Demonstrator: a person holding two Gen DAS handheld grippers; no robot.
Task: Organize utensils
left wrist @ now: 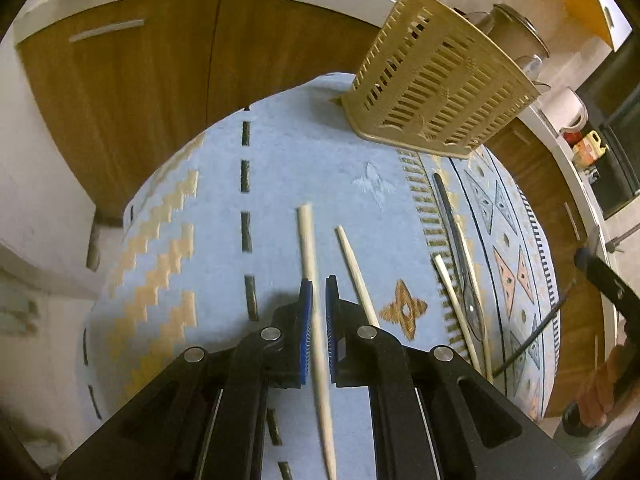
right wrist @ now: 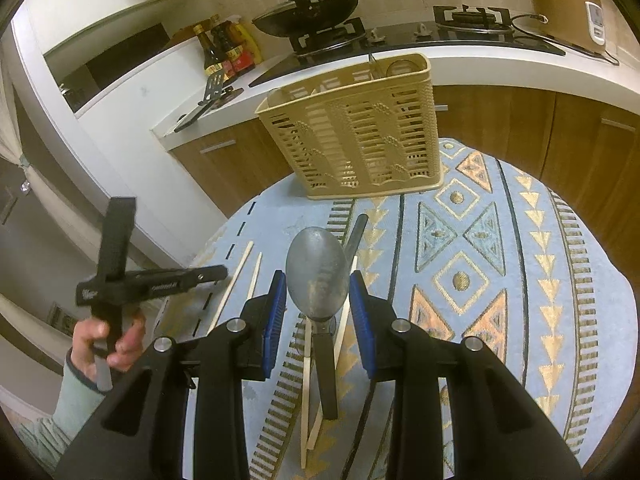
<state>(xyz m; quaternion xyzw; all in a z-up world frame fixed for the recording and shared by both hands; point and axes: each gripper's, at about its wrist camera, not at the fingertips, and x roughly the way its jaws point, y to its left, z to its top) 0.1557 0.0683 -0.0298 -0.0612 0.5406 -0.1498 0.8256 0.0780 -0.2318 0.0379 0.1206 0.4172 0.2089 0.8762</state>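
My left gripper (left wrist: 319,284) is shut on a pale wooden chopstick (left wrist: 308,240) that runs back between its blue pads. A second pale chopstick (left wrist: 356,276) lies on the cloth just to its right. My right gripper (right wrist: 317,276) holds a dull metal spoon (right wrist: 316,264) by its bowl, which spans the gap from pad to pad; the handle trails back under the fingers. The beige slotted utensil basket (right wrist: 352,132) (left wrist: 436,84) stands upright at the far side of the table. From the right wrist view, the left gripper (right wrist: 216,270) appears side-on beside the two chopsticks.
A dark-handled spoon (left wrist: 452,224) (right wrist: 356,236) and two pale chopsticks (left wrist: 449,292) (right wrist: 305,392) lie together on the round table's blue patterned cloth (right wrist: 520,280). Wooden cabinets and a white counter with wok (right wrist: 308,12), bottles and rice cooker curve behind. A person's hand (right wrist: 108,340) holds the left gripper.
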